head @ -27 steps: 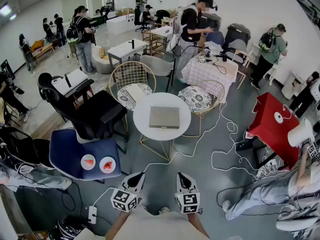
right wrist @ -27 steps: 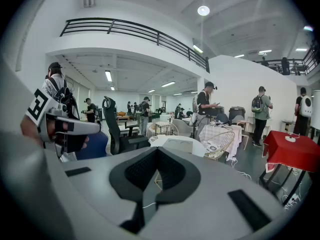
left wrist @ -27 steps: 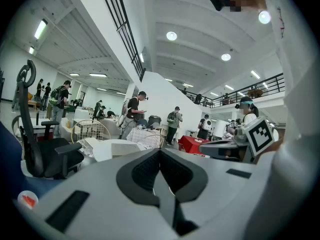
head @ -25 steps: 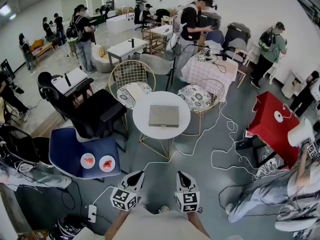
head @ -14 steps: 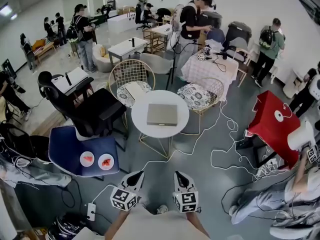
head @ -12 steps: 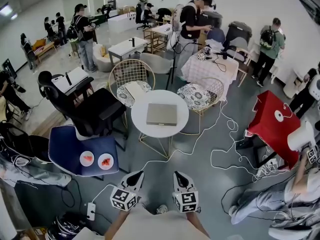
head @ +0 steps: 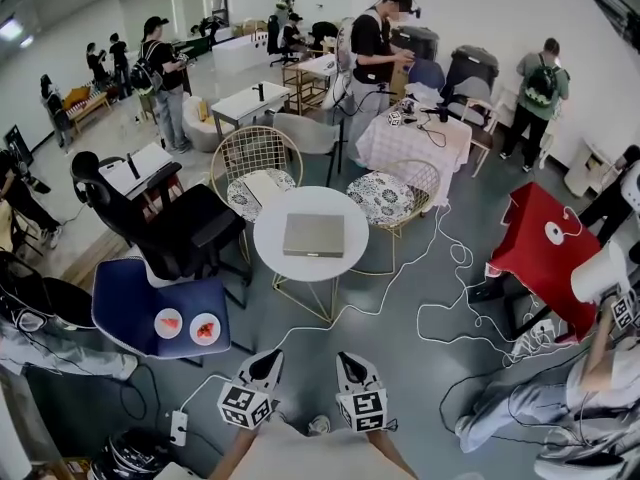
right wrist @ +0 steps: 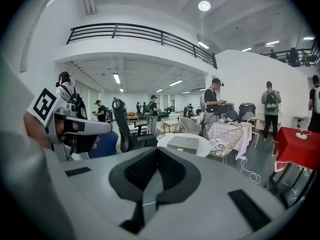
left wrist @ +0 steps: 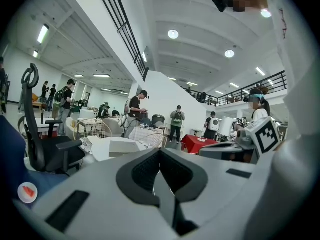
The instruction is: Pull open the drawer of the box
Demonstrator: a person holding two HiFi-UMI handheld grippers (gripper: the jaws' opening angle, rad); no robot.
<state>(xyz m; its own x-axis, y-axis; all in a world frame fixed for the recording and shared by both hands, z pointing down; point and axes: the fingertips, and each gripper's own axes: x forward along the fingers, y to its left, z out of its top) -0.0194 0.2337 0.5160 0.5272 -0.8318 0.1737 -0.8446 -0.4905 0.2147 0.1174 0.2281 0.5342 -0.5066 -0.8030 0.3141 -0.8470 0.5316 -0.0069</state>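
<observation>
Head view, 12 o'clock: the box (head: 314, 235) lies flat at the centre of the round white desk (head: 272, 258), with no drawer visibly out. Against a second ago, desk and box have drifted slightly left in frame. The left hand-held gripper (head: 268, 360) and right hand-held gripper (head: 346, 360), at 6 o'clock, have slid left and a touch lower. Bare floor and cables separate them from the desk, well apart.

Left gripper view: the left hand-held gripper (left wrist: 159, 155) has its pads pressed together on nothing. The box (left wrist: 124, 146) sits at 11 o'clock, far off.

Right gripper view: the right hand-held gripper (right wrist: 157, 154) is likewise pressed together and empty. The box (right wrist: 184, 144) on the desk (right wrist: 205, 146) sits at 1 o'clock.

Judgement: only a small shift of stance. The approach is barely begun and the drawer is untouched.
</observation>
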